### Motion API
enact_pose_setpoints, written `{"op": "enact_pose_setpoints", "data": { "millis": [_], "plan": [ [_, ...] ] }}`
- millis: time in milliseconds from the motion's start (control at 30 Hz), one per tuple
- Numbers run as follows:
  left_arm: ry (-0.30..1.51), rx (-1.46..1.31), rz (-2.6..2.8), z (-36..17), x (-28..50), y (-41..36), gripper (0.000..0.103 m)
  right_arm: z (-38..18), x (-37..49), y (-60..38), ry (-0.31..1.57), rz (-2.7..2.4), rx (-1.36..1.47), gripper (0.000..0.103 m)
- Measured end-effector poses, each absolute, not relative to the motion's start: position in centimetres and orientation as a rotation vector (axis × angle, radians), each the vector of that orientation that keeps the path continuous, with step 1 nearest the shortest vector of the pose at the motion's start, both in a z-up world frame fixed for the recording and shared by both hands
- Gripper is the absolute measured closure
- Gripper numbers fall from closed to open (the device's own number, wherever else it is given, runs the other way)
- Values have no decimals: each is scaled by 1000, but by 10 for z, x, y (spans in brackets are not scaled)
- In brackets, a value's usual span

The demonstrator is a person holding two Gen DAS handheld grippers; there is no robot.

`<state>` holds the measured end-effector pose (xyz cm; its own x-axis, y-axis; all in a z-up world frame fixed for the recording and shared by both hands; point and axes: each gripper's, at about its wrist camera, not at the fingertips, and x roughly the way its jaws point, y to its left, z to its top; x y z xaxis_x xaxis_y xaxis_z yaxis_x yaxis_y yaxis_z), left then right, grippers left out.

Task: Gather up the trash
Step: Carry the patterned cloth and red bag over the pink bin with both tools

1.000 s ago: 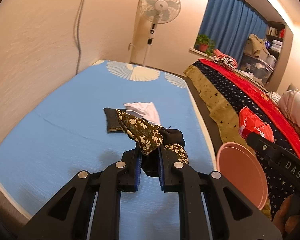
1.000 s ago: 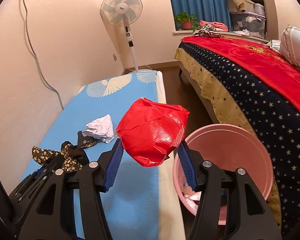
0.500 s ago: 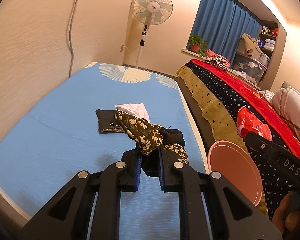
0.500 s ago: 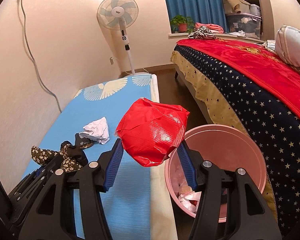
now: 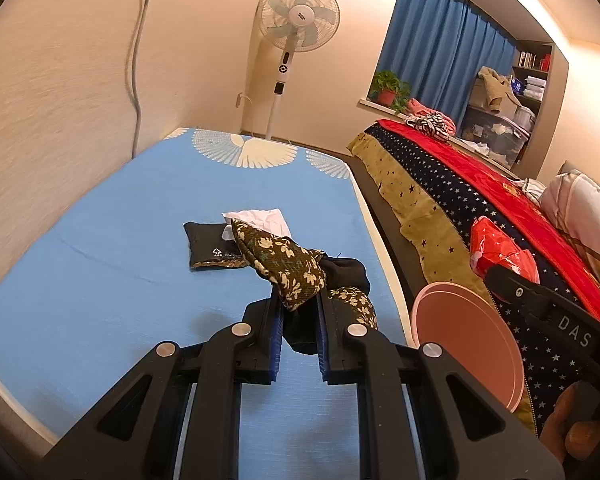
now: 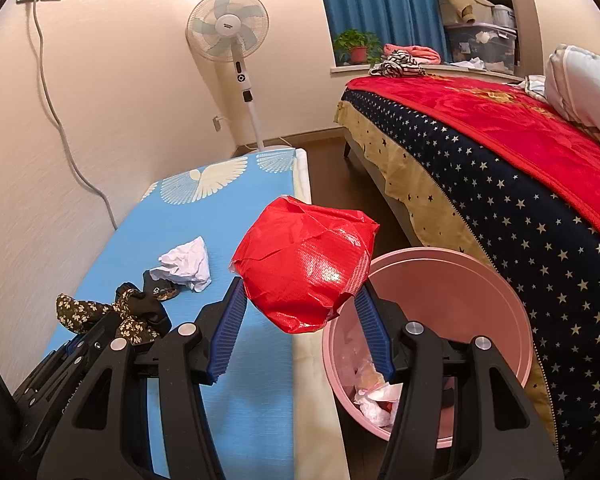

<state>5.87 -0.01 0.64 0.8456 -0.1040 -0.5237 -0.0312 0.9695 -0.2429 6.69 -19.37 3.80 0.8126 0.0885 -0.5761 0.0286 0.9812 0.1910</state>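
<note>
Only the right wrist view looked into the pink bin (image 6: 512,304), where crumpled white scraps lay. The right gripper (image 6: 300,300) pinched a red plastic wad (image 6: 306,268) beside the bin's rim, above the blue mat's (image 6: 220,220) edge — rounded, no clear long axis. The left gripper (image 5: 298,322) pinched floral fabric (image 5: 284,262), which trailed away toward a black packet (image 5: 208,242) and white tissue (image 5: 260,218) on the mat.
</note>
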Motion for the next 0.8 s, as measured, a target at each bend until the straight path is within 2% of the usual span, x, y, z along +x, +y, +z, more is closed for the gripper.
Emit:
{"op": "enact_pose_setpoints", "data": {
  "millis": [800],
  "plan": [
    [562,-238,-51,4,61,-7,89,34,73,-207,624,9,219,48]
  ]
}}
